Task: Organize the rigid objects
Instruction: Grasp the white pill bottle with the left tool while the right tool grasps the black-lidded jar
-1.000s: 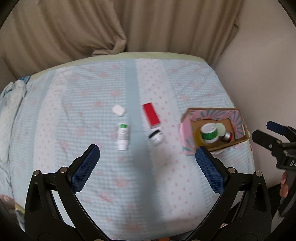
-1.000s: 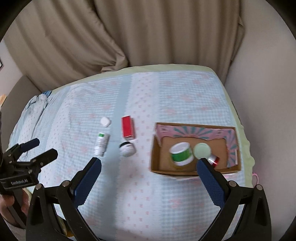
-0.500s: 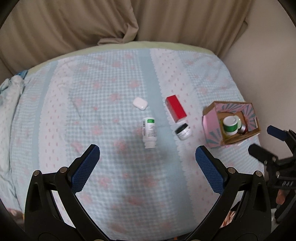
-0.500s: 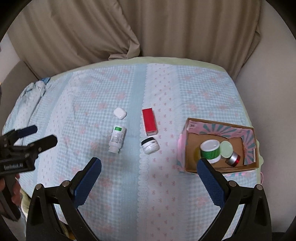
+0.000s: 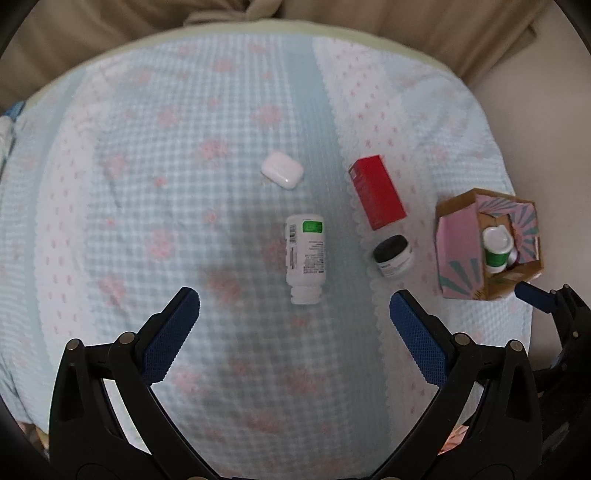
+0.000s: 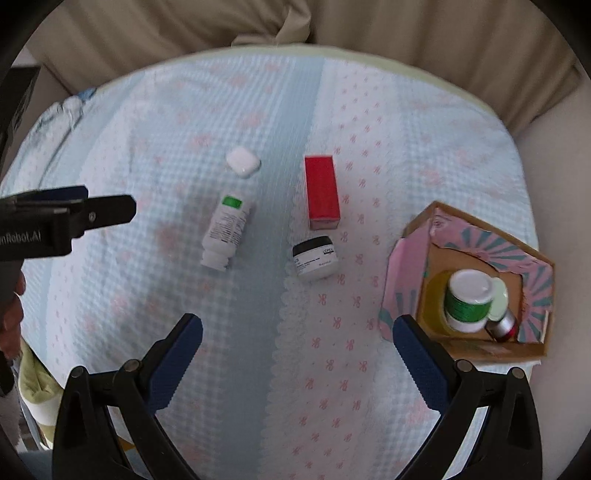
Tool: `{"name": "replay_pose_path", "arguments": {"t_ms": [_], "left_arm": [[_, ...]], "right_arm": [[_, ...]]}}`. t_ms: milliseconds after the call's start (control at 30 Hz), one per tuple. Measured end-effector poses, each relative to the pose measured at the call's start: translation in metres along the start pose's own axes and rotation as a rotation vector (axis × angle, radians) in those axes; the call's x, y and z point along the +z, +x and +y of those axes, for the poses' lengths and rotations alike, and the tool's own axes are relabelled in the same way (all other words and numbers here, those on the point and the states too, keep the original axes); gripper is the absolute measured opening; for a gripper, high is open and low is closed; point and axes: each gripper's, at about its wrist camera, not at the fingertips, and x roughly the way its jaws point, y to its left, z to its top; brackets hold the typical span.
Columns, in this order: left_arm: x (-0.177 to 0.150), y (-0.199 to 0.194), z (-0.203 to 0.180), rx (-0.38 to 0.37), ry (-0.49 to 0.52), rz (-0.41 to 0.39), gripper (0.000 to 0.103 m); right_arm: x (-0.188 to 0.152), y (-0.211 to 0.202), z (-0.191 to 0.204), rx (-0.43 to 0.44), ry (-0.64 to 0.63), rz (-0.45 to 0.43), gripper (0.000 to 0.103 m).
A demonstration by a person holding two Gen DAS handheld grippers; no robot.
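Note:
A white bottle with a green label [image 5: 306, 254] lies on the blue checked cloth [image 5: 155, 206], just beyond my open left gripper [image 5: 294, 328]. A white earbud case [image 5: 282, 171], a red box [image 5: 376, 192] and a small black-lidded jar [image 5: 392, 255] lie around it. A cardboard box [image 5: 458, 254] at the right holds a green-banded jar [image 5: 496, 248]. My right gripper [image 6: 297, 350] is open and empty above the cloth, with the jar [image 6: 315, 257], red box [image 6: 322, 192], bottle [image 6: 226, 230], case [image 6: 242, 161] and cardboard box [image 6: 402, 280] ahead of it.
Beige curtains [image 6: 184, 33] hang behind the bed. The cardboard box also holds a pale green lid [image 6: 498, 299] and a small silver and red item [image 6: 504, 325]. The bed edge runs just right of the box. The left gripper's side [image 6: 70, 218] shows at left in the right wrist view.
Both grippers have moved forward and lower toward the objects, which now look larger. The left one has come in over the bottle. Nothing on the cloth has moved.

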Motion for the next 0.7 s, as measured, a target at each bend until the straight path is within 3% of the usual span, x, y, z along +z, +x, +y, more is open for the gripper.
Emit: {"name": "replay_pose_path", "arguments": {"t_ms": [267,400,633,700], "left_arm": [[0.027,0.089,-0.004,0.016,0.009,0.117,0.098],[0.033,0.130,-0.008,-0.011,0.012,0.178,0.086],[0.034,0.170,-0.011,-0.011,0.011,0.236,0.082],[0.032,0.176,-0.012,-0.019,0.009,0.253,0.075]], "right_arm": [[0.029,0.084,-0.012,0.019,-0.028,0.094,0.103],[0.042,0.122,-0.020,0.021,-0.026,0.140,0.102],[0.052,0.170,-0.031,0.030,-0.019,0.236,0.090],[0.052,0.177,-0.031,0.039,-0.021,0.248,0.090]]}}
